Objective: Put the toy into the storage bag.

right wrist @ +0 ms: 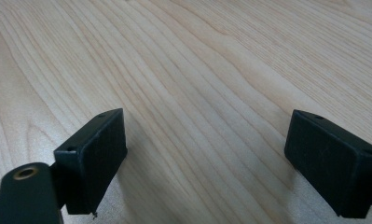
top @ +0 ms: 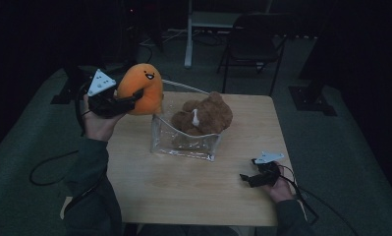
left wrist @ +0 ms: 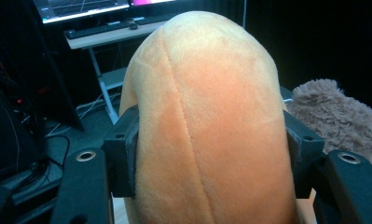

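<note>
High view: brown plush (top: 203,117) inside clear bin (top: 183,142)

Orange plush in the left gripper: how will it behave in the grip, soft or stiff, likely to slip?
Probably soft: the orange plush bulges past both pads where the left gripper pinches it. Likely light for its size, since one hand holds it raised beside the clear bin. Its fuzzy fabric should resist slipping, though squashy filling could let it sag or twist.
</note>
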